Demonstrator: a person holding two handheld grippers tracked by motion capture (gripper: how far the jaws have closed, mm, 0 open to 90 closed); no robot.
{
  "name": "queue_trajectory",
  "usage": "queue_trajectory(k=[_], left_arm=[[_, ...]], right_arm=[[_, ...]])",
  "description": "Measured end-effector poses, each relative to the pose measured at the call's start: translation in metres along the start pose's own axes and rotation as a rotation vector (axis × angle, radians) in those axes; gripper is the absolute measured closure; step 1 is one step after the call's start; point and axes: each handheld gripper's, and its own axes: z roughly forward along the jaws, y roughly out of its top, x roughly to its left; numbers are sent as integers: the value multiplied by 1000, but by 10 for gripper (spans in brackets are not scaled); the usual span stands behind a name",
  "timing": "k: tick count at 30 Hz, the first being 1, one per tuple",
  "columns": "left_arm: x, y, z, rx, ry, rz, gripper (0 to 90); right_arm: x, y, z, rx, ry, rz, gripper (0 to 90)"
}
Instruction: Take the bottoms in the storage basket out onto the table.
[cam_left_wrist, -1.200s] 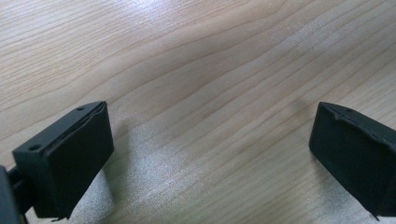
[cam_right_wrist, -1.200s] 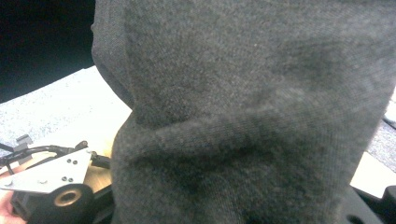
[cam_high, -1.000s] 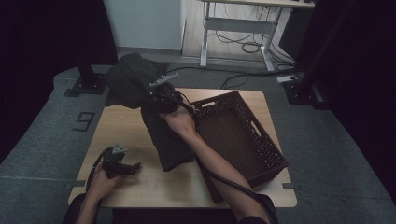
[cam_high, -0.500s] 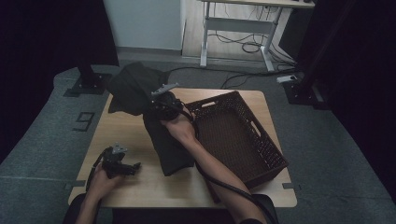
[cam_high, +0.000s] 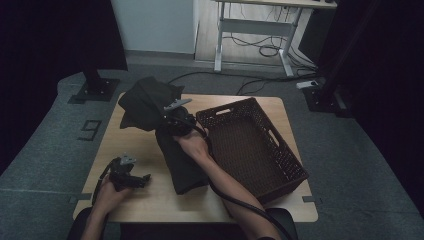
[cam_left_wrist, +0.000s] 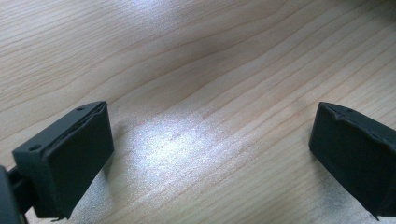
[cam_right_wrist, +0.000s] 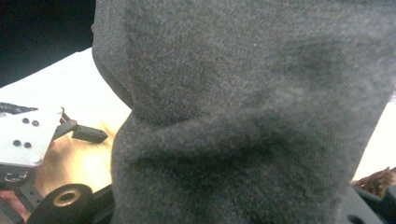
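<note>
The dark cloth (cam_high: 172, 145) lay down the middle of the table (cam_high: 145, 192), its long axis running from the near edge toward the far left corner, where its far end was lifted and bunched at the right gripper (cam_high: 172, 122); cloth hid that gripper's jaws, so I could not tell their state, though a grip seemed likely. The left gripper (cam_high: 131, 179) rested on bare wood near the front left, jaws wide apart and empty, the cloth's near end just to its right. A basket (cam_high: 280, 167) stood right of the cloth.

worktop (cam_high: 150, 195): light wood, grey floor around it
desk frame (cam_high: 250, 30): white, background, cables (cam_high: 260, 50) on floor beneath
floor marker (cam_high: 91, 129): "9", left of worktop
</note>
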Motion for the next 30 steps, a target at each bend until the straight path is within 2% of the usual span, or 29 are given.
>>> queue_trajectory(k=[10, 30], left_arm=[[0, 0, 0, -1, 1, 1, 0], [0, 0, 0, 1, 4, 2, 0]], right_arm=[[3, -13, 14, 25, 0, 9, 621], [3, -39, 42, 90, 1, 56, 616]])
